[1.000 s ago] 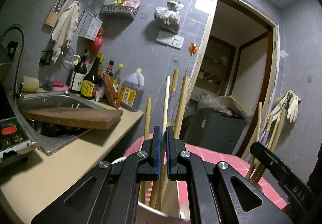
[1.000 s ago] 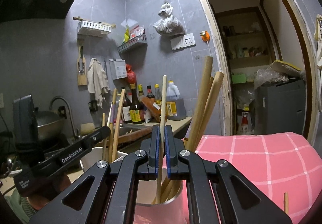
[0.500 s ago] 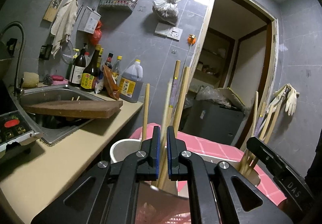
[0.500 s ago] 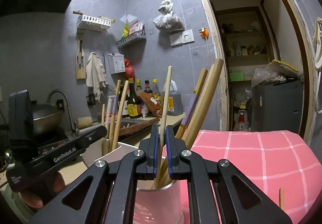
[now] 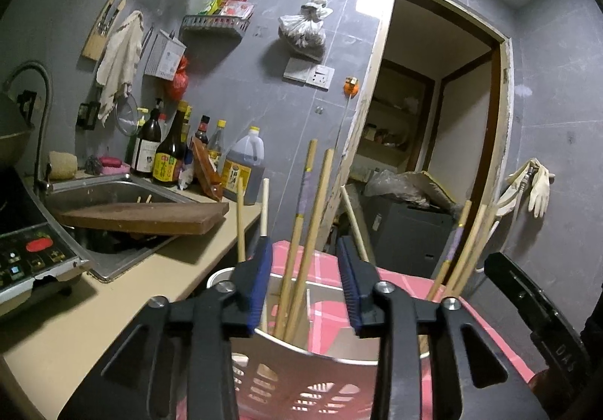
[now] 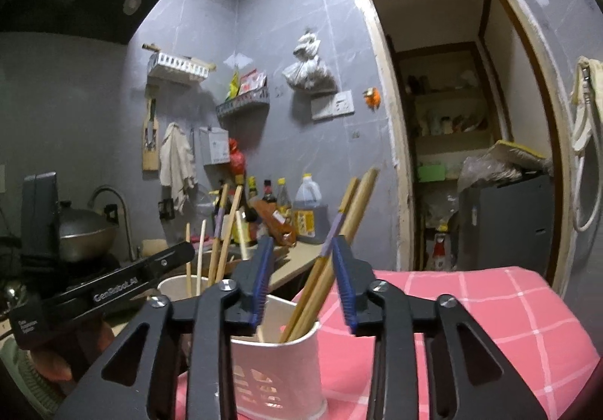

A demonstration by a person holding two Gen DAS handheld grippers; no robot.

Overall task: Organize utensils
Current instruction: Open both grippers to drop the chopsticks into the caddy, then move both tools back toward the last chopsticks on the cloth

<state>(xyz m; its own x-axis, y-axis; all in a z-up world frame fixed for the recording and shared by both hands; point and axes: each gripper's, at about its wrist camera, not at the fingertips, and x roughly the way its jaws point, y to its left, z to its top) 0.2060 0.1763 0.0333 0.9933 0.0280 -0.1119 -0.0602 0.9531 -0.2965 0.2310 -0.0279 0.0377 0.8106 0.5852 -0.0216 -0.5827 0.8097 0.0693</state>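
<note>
A white slotted utensil holder [image 5: 301, 378] stands on a pink checked cloth [image 6: 471, 310] and also shows in the right wrist view [image 6: 279, 363]. Several wooden chopsticks [image 5: 305, 239] stand upright in its compartments; more chopsticks [image 6: 331, 246] lean in the near compartment of the right wrist view. My left gripper [image 5: 304, 278] is open and empty just above the holder, its jaws either side of the chopsticks. My right gripper [image 6: 303, 278] is open and empty above the holder too. Each gripper shows at the edge of the other's view.
A beige counter [image 5: 124, 292] runs left, with a steel sink [image 5: 109, 193] and a wooden board [image 5: 147, 218] across it. Sauce bottles [image 5: 169, 152] stand by the grey wall. An induction cooker [image 5: 30, 258] sits at the left. An open doorway [image 5: 433, 141] lies behind.
Both grippers were shut on a chopstick each; both have opened, and the chopsticks now stand in the holder. The grippers have lowered slightly towards it.
</note>
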